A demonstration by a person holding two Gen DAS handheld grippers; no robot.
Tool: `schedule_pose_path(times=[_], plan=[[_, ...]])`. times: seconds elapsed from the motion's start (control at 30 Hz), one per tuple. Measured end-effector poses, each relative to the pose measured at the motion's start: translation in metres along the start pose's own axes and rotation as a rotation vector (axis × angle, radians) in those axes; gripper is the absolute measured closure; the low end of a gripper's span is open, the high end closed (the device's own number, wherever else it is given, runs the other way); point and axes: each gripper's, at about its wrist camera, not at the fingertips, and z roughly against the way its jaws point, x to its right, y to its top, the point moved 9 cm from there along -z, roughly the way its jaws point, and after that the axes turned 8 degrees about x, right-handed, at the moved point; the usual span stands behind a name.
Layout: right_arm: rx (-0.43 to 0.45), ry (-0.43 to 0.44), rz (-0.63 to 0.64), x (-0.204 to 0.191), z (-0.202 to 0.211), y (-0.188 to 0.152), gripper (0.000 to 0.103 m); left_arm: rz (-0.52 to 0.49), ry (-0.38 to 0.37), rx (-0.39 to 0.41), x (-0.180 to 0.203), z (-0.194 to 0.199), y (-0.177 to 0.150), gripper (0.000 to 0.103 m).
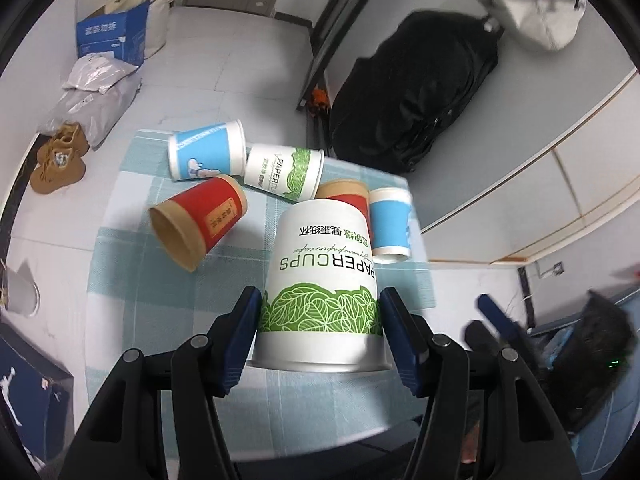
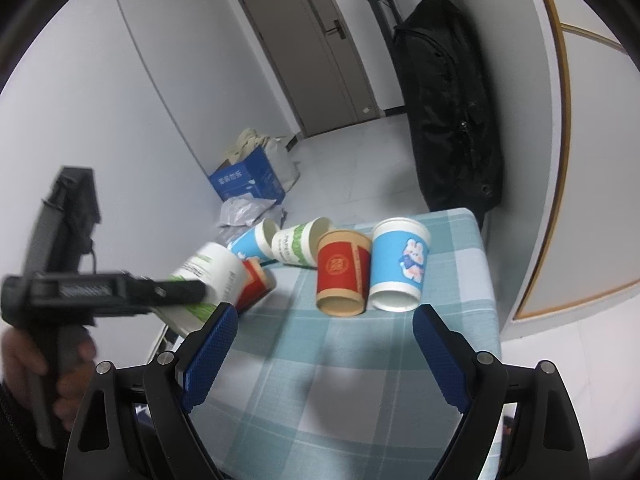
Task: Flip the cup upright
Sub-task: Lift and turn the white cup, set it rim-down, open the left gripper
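Observation:
My left gripper (image 1: pixel 320 300) is shut on a white paper cup with green leaves (image 1: pixel 322 280). The cup is inverted, rim toward the camera, held above the checked tablecloth (image 1: pixel 132 264). It also shows in the right wrist view (image 2: pixel 200 276), tilted, with the left gripper (image 2: pixel 120 292) on it. My right gripper (image 2: pixel 324 320) is open and empty over the cloth, in front of an upside-down red cup (image 2: pixel 342 272) and an upside-down blue cup (image 2: pixel 400 264).
On the cloth lie a red cup (image 1: pixel 200 220), a blue cup (image 1: pixel 208 156) and a green-leaf cup (image 1: pixel 284 172) on their sides. A black bag (image 1: pixel 420 96) hangs behind the table. Boxes (image 1: pixel 112 36) and bags lie on the floor.

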Motion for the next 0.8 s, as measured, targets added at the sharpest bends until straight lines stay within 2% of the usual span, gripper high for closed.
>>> schedule_pose_path(times=[0.23,0.4,0.63,0.8], plan=[[0.017,0.025,0.048,-0.022,0.006,-0.004,0.013,0.034,-0.015,0.054,-0.002,0.024,-0.006,0.047],[0.03,0.049,0.098,-0.041,0.011,-0.006,0.013,0.059,-0.028,0.065,-0.007,0.023,-0.016,0.047],[0.004,0.04,0.135,-0.049,0.009,-0.02,0.013,0.133,-0.035,0.033,-0.031,0.005,-0.04,0.047],[-0.02,0.021,0.178,-0.049,0.003,-0.032,0.013,0.194,-0.027,-0.02,-0.052,-0.017,-0.06,0.047]])
